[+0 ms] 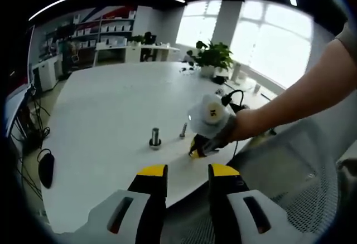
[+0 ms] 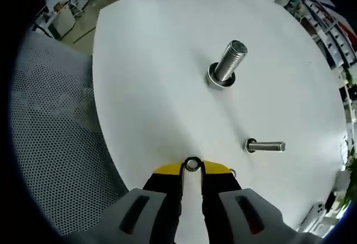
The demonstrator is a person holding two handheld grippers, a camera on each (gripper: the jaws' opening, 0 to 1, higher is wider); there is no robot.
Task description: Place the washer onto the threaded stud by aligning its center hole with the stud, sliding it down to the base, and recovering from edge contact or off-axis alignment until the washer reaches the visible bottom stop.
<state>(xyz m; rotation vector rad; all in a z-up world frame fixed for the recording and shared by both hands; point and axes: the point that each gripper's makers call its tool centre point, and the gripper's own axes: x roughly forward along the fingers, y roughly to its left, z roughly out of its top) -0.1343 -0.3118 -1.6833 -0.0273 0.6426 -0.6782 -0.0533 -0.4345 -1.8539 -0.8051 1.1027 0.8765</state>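
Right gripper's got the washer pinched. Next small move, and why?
Probably lift the right gripper and carry the washer forward toward the large threaded stud. The washer sits clamped between the yellow tips low over the white table, well short of the stud, which stands ahead with a ring already at its base. Its hole isn't over the stud's top yet.

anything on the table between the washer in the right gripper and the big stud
No. In the right gripper view the stretch from the washer, pinched in the right gripper, to the big stud is bare white table. The small stud stands off to the side.
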